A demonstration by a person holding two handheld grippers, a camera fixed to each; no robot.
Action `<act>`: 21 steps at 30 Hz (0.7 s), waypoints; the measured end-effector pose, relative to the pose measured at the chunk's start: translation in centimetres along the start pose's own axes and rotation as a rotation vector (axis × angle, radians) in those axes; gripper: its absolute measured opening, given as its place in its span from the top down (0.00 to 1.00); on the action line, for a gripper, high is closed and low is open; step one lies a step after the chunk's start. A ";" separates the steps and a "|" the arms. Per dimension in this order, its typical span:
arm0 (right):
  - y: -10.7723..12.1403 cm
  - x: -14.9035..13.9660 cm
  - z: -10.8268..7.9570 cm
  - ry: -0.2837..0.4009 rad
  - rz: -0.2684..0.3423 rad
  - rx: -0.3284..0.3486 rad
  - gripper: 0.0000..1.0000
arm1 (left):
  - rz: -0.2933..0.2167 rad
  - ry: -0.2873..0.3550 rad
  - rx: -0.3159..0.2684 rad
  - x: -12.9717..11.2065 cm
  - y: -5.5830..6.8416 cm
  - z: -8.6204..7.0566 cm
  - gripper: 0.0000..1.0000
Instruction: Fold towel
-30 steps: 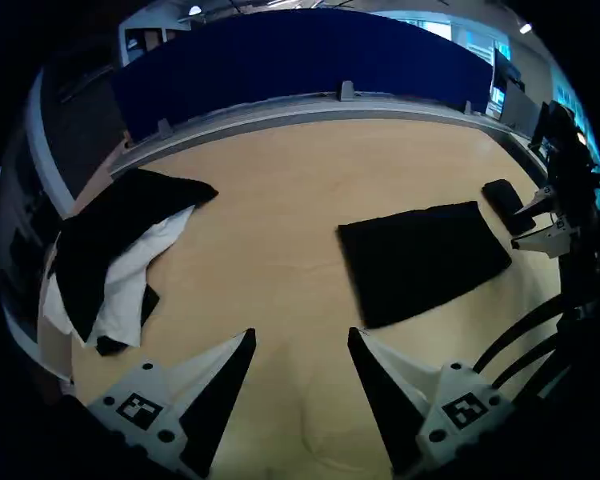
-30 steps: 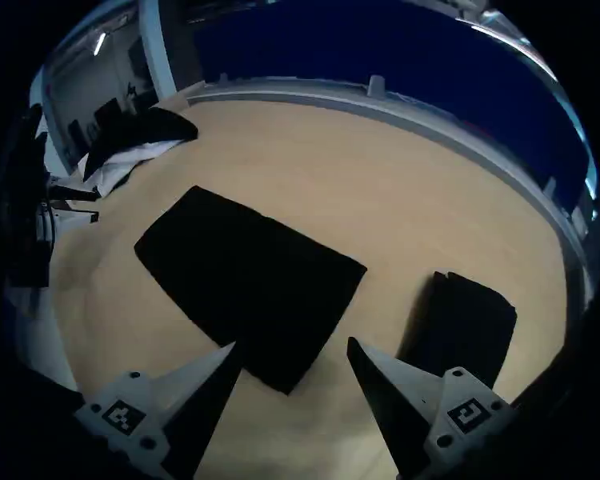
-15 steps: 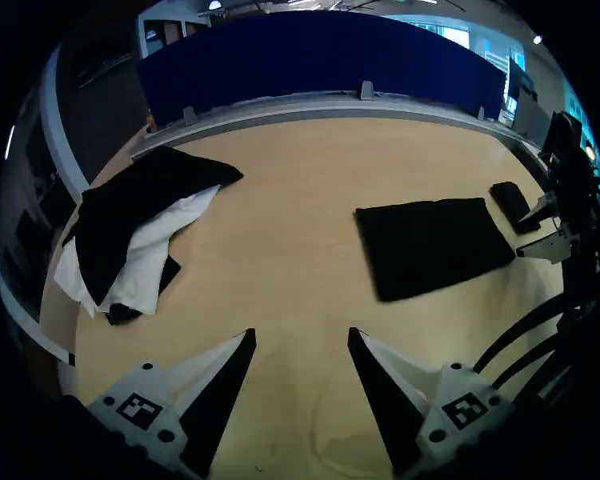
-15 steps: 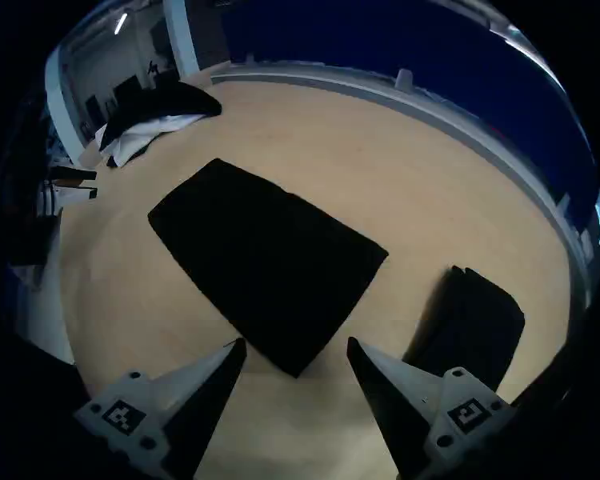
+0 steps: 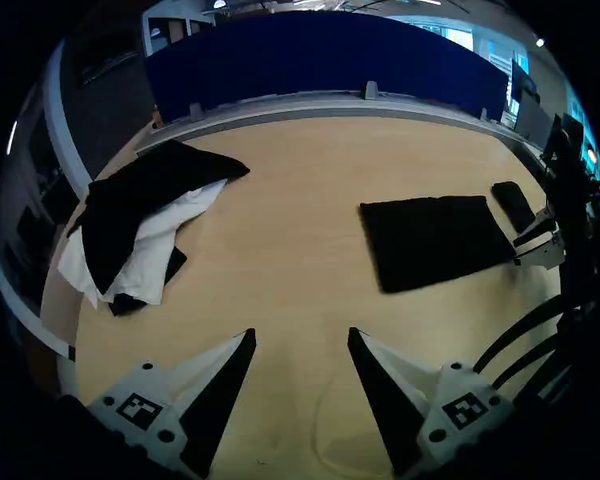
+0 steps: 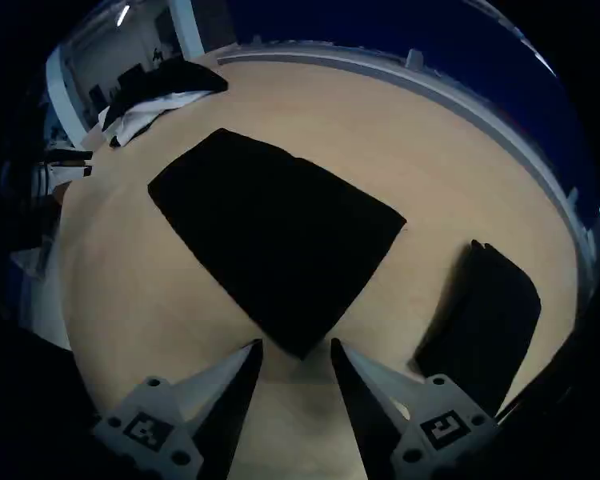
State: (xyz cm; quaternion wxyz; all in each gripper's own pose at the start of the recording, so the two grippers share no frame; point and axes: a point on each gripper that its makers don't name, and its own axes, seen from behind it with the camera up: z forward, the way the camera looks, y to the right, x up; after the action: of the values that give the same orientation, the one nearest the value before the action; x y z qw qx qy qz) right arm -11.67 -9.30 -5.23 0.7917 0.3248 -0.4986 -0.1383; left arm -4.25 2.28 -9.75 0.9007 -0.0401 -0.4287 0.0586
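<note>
Here the black towel lies flat on the wooden table in the middle of the right gripper view. Its near corner points into the gap between the fingers of the right gripper, which stand narrowly apart at the bottom edge and do not pinch it. A folded dark cloth sits at lower right. In the left gripper view the towel lies right of centre. The left gripper gapes wide over bare wood at the bottom, and a heap of black and white cloths lies at upper left.
</note>
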 end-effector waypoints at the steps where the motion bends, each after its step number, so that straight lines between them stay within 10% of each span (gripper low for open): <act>1: 0.0 -0.1 0.0 -0.003 -0.002 -0.001 0.41 | 0.001 -0.001 0.000 0.0 0.0 0.0 0.15; 21: 0.2 -0.7 0.5 -0.013 0.005 -0.016 0.84 | 0.015 -0.006 -0.013 -0.1 0.4 0.3 0.15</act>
State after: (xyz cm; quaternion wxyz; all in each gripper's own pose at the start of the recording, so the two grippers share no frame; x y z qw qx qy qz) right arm -12.42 -8.98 -5.44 0.7913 0.3162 -0.5036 -0.1424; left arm -4.62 2.69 -9.71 0.8986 -0.0490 -0.4315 0.0627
